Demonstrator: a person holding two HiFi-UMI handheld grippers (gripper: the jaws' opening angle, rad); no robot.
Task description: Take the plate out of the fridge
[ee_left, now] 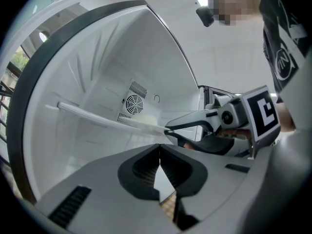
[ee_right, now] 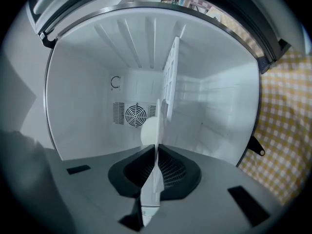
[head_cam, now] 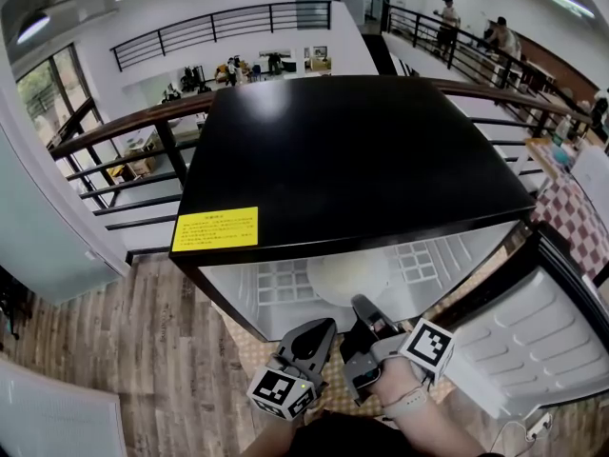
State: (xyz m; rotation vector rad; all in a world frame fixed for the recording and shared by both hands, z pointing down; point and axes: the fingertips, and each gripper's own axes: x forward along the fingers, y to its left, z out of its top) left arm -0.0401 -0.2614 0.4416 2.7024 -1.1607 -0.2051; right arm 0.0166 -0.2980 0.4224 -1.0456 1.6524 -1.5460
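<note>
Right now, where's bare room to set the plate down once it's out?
Fridge top: bare, only a yellow sticker at its front-left corner. Wood floor left of the fridge: bare. Crowded: the fridge mouth, where the right gripper grips the plate, left gripper close beside.

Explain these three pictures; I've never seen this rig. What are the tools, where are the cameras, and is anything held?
No robot: a person holds a two-fingered gripper in each hand. The head view looks down from the person's head onto a black-topped fridge with its door open. The other two views come from cameras riding on each gripper, looking along its fingers. Inside, a white plate lies on a wire shelf. The right gripper has its fingers shut on the plate's rim, seen edge-on in its own view. The left gripper is shut and empty.
</note>
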